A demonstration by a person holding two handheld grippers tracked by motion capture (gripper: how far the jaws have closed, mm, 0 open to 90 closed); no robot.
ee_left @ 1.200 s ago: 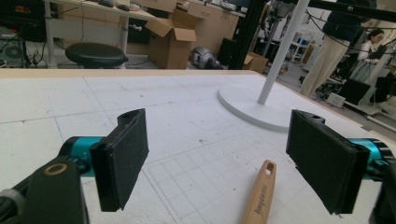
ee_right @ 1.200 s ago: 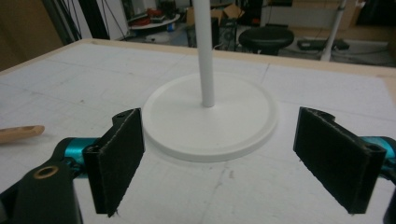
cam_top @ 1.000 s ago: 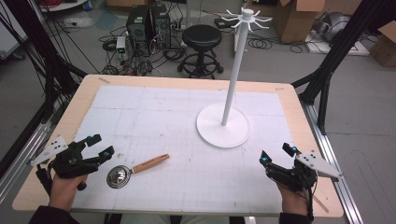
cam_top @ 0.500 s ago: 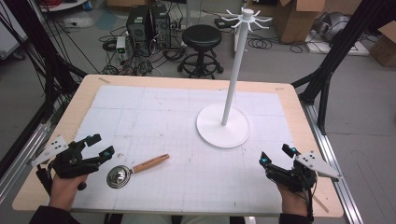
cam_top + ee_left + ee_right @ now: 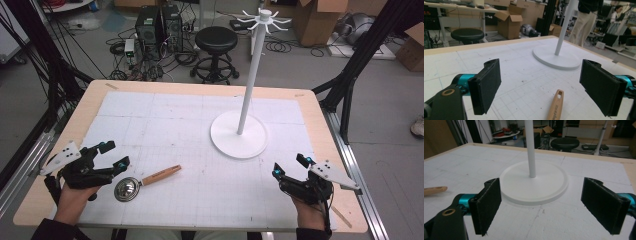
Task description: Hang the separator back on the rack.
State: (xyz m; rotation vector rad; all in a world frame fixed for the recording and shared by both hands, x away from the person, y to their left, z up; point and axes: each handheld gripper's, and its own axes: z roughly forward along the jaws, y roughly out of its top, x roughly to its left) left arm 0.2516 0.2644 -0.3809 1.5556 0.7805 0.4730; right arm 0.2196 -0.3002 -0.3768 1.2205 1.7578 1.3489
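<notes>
Right now we've got both grippers low at the near edge of the table (image 5: 325,107), w/ nothing held. Our left gripper (image 5: 111,154) sits at the near-left corner, jaws wide apart; in the left gripper view the two black pads (image 5: 486,86) stand well apart w/ bare mat between them. Just beside it, to its right, lies the ladle (image 5: 145,181): metal bowl (image 5: 126,190) toward us, wooden handle (image 5: 161,175) angled away & to the right. Bowl is near the left gripper's inner fingertip but we can't tell if they touch; looks like a small gap. In the left gripper view the handle's end (image 5: 555,105), w/ its hanging hole, pokes up from the bottom edge between the jaws, closer to the right-hand one, not gripped.

Our right gripper (image 5: 290,167) is at the near-right corner, jaws also wide apart, empty. It's aimed at the white rack stand (image 5: 255,75): round base (image 5: 239,135) flat on the mat, pole upright, hook arms at the top. In the right gripper view the base (image 5: 534,182) sits straight ahead between the pads, near but apart, & the handle tip (image 5: 435,190) shows at far left.

Ladle & stand are well apart. Behind the table: a black stool (image 5: 216,40), cardboard boxes (image 5: 312,22), cables on the floor.
</notes>
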